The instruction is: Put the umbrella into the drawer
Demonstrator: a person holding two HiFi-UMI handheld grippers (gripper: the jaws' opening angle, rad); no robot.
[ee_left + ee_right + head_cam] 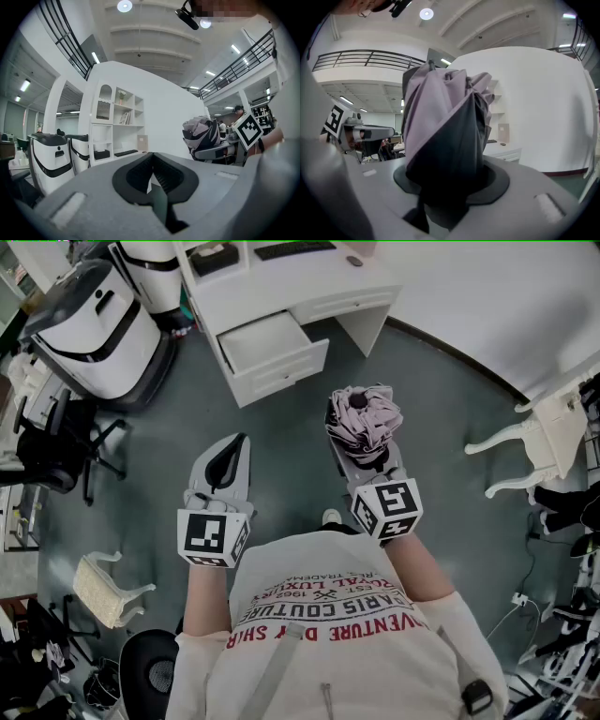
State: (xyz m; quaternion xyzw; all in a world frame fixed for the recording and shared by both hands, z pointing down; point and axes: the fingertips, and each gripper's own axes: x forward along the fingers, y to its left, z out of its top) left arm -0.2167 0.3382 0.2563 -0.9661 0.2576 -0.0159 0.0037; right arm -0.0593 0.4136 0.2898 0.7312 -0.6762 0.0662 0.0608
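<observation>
A folded umbrella, pinkish-grey with dark panels, stands upright in my right gripper, whose jaws are shut on its lower part. In the right gripper view the umbrella fills the middle and hides the fingertips of my right gripper. My left gripper is to the left at about the same height, shut and empty. In the left gripper view the pads of my left gripper meet, and the umbrella shows off to the right. The white drawer stands pulled open ahead, beyond both grippers, and looks empty.
The drawer belongs to a white desk with a keyboard on it. A large white machine stands at the far left and a black office chair below it. A white chair is at the right, a small white stool at the lower left.
</observation>
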